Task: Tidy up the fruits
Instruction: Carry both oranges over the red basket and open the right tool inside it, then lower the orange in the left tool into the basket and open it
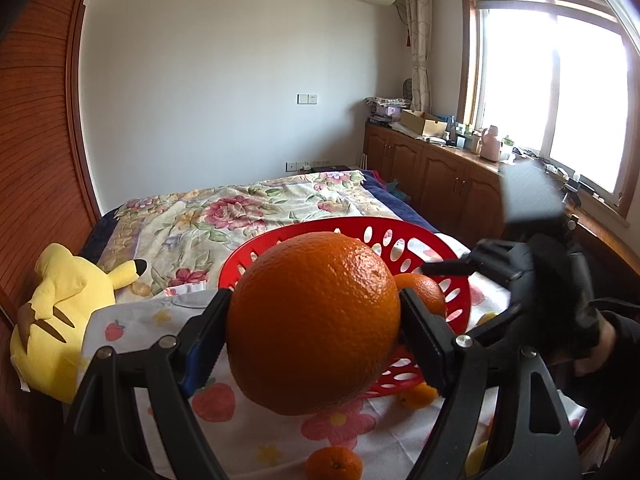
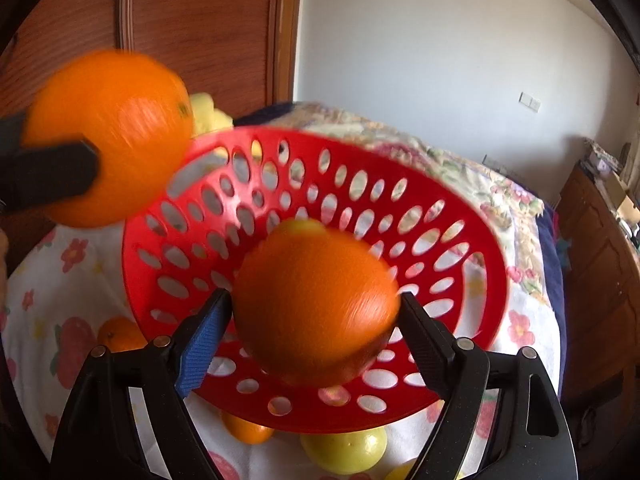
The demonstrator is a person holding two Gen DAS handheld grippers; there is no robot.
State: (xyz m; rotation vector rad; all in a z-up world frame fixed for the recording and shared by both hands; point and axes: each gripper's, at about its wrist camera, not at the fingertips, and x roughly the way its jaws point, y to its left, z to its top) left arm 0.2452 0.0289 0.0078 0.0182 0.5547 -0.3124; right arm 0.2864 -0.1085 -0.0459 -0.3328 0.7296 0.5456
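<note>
A big orange [image 1: 314, 320] fills the middle of the left wrist view, with my left gripper [image 1: 314, 296] shut on it, both pads pressed against its sides. It hangs just short of the red perforated basket [image 1: 360, 232] on the bed. In the right wrist view my right gripper [image 2: 314, 298] is shut on a second orange [image 2: 316, 308], held over the basket's bowl [image 2: 460, 216]. The left-held orange [image 2: 108, 136] shows blurred at the upper left there, above the basket's rim. A yellow fruit [image 2: 304, 226] peeks out behind the second orange.
Small oranges [image 1: 334, 464] [image 2: 120, 336] and a yellow fruit [image 2: 344, 452] lie on the flowered cloth [image 1: 260, 432] around the basket. A yellow plush toy [image 1: 60, 312] sits at the left by a wooden wardrobe [image 1: 36, 160]. Wooden cabinets [image 1: 440, 176] line the right.
</note>
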